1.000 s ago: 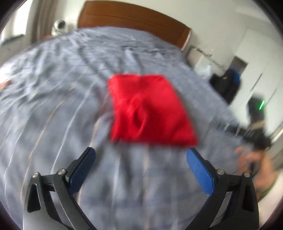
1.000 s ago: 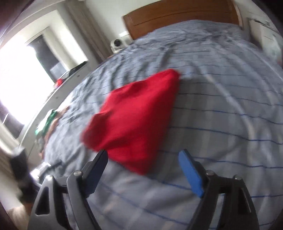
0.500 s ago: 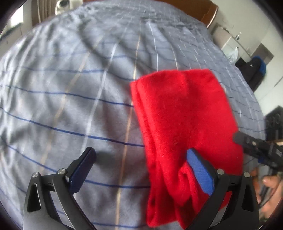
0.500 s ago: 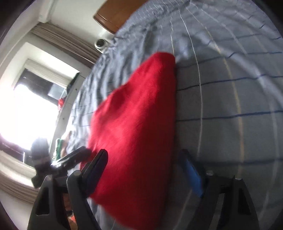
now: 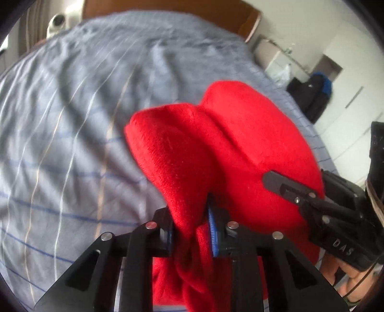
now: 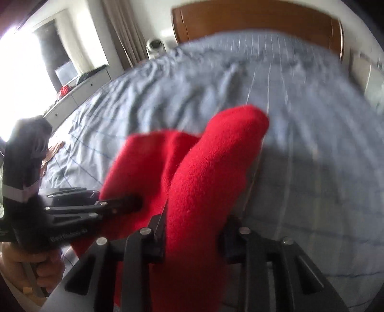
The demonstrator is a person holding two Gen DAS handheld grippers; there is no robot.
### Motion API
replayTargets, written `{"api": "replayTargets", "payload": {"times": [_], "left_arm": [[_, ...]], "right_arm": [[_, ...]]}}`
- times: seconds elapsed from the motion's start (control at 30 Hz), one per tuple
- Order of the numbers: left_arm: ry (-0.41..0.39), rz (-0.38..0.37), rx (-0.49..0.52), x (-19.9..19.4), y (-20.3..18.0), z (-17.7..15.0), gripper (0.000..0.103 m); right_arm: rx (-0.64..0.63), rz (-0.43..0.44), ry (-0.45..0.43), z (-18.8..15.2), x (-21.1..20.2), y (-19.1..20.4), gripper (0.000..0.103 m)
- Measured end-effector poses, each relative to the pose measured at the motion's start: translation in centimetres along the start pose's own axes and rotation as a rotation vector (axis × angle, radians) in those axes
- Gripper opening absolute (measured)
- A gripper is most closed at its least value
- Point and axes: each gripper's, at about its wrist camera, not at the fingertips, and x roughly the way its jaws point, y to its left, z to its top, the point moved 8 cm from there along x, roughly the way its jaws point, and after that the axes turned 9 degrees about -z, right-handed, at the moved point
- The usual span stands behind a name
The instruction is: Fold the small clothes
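Observation:
A small red knit garment (image 5: pixel 235 153) hangs bunched above the grey striped bedspread (image 5: pixel 67 115). My left gripper (image 5: pixel 192 230) is shut on its near left edge, with cloth pinched between the blue pads. My right gripper (image 6: pixel 194 230) is shut on the near right edge of the same garment (image 6: pixel 206 172), which bulges up between the jaws. Each gripper shows in the other's view: the right one (image 5: pixel 312 199) at the garment's right side, the left one (image 6: pixel 96 206) at its left side.
The bedspread (image 6: pixel 288 96) runs back to a wooden headboard (image 6: pixel 252 19). A nightstand (image 5: pixel 273 57) and dark bags (image 5: pixel 312 93) stand right of the bed. A dresser (image 6: pixel 79 91) under a bright window stands on the left. A small white device (image 5: pixel 56 22) sits by the headboard.
Both grippers went from open above the flat folded garment to shut on its near edges. The garment has been lifted off the bedspread and now bunches between them.

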Motion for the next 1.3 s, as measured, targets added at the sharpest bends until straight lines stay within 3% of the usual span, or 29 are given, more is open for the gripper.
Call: {"api": "replayTargets", "payload": {"times": [0.03, 0.1, 0.13, 0.2, 0.23, 0.3, 0.4, 0.53, 0.83, 1.07, 1.3], "left_arm": [[-0.005, 0.004, 0.015, 0.2, -0.8, 0.2, 0.029], [0.012, 0.076, 0.035, 1.0, -1.6, -0.1, 0.066], [0.003, 0.141, 0.052, 0.9, -1.5, -0.4, 0.072], [-0.045, 0.222, 0.101, -0.1, -1.7, -1.2, 0.081], [-0.068, 0.248, 0.122, -0.9, -1.9, -1.9, 0.084], [-0.13, 0.308, 0.143, -3.1, -2.0, -3.1, 0.095], [-0.223, 0.443, 0.175, -6.8, -2.8, -5.0, 0.099], [-0.231, 0.577, 0.17, -10.5, -4.9, -7.9, 0.101], [-0.113, 0.509, 0.13, -14.6, -9.5, -14.4, 0.101], [-0.089, 0.474, 0.091, -15.6, -10.5, -17.1, 0.102], [-0.116, 0.476, 0.083, -16.8, -11.7, -18.5, 0.103]], "right_arm": [[0.015, -0.004, -0.02, 0.4, -0.9, -1.2, 0.033], [0.053, 0.005, 0.003, 0.4, -0.9, -3.3, 0.034], [0.098, 0.016, 0.03, -0.1, -0.7, -5.1, 0.041], [0.168, -0.005, 0.051, -1.5, -0.9, -8.2, 0.061], [0.186, -0.035, 0.05, -2.5, -1.5, -9.7, 0.084], [0.193, -0.099, 0.027, -4.3, -3.2, -11.8, 0.1], [0.161, -0.175, -0.001, -6.9, -5.9, -12.9, 0.101], [0.155, -0.174, -0.037, -10.3, -10.6, -11.8, 0.103], [0.093, -0.217, -0.045, -15.0, -19.7, -6.2, 0.103], [0.04, -0.25, -0.045, -16.8, -23.4, -3.9, 0.103], [0.08, -0.273, -0.04, -18.4, -24.8, -4.3, 0.103]]}}
